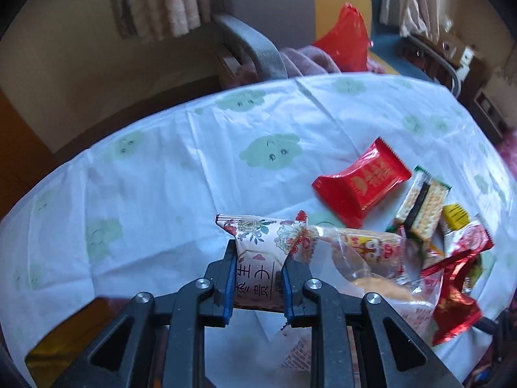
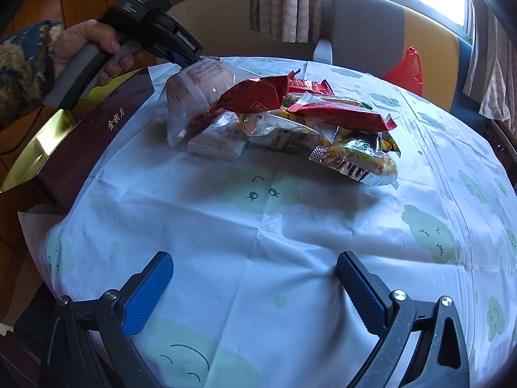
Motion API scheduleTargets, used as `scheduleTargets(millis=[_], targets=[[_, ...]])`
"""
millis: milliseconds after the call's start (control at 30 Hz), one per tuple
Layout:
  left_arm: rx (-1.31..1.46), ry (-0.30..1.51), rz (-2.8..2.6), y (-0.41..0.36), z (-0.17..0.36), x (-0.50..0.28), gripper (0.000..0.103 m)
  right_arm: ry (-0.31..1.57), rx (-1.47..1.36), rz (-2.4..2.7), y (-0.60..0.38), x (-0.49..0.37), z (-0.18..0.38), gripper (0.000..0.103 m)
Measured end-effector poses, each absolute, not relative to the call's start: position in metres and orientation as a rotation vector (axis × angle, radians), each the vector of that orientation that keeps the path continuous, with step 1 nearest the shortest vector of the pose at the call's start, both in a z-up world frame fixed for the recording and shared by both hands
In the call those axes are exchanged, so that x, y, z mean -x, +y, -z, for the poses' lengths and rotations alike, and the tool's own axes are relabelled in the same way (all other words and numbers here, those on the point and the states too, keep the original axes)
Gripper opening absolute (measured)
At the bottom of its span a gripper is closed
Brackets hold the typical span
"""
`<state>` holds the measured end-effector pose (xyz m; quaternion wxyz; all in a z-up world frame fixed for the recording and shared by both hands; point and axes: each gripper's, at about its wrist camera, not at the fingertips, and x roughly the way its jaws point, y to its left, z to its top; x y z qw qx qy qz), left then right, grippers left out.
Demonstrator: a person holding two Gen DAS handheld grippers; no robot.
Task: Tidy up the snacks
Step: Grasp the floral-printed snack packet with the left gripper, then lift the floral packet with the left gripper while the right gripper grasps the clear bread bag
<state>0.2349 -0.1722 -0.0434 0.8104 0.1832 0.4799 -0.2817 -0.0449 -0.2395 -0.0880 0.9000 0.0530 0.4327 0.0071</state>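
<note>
Left to right across the bench [image 2: 290,258], which is covered by a white cloth printed with green clouds. At the left edge stands a dark maroon box [image 2: 90,135] with a gold-lined interior, open at the top. Just beside it, the left claw [image 1: 258,274] is closed on a floral-printed snack packet [image 1: 258,258]; the pads press both sides of the wrapper. In the right wrist view this claw appears at the near-left end of the snack pile [image 2: 290,119], held by a hand [image 2: 87,45]. The pile, a heap of red, yellow and clear wrappers, lies in the middle of the bench, toward the far edge. The right claw [image 2: 255,287] hangs over the near edge, jaws wide apart and empty. Step in hand, as judged: picking one packet from the pile. The next move probably calls for lifting it free of the neighbouring clear wrapper [image 1: 365,258] and carrying it left to the box.
</note>
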Motion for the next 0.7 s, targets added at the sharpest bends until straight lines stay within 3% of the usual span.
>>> scheduleTargets(millis=[167,467,600,700], targets=[[-0.272,0.949,0.579,-0.144,0.007,-0.200,0.023,0.895,-0.115,-0.016,-0.240,0.044,0.089,0.103],[-0.140,0.898,0.662,-0.109,-0.013,-0.104,0.023,0.920,-0.105,-0.028,-0.241,0.044,0.087,0.102],[-0.116,0.891,0.675,-0.088,-0.010,-0.062,0.023,0.951,-0.114,-0.052,-0.246,0.040,0.077,0.080],[-0.115,0.888,0.682,-0.077,-0.004,-0.037,0.023,0.909,-0.090,-0.092,-0.246,0.034,0.056,0.079]])
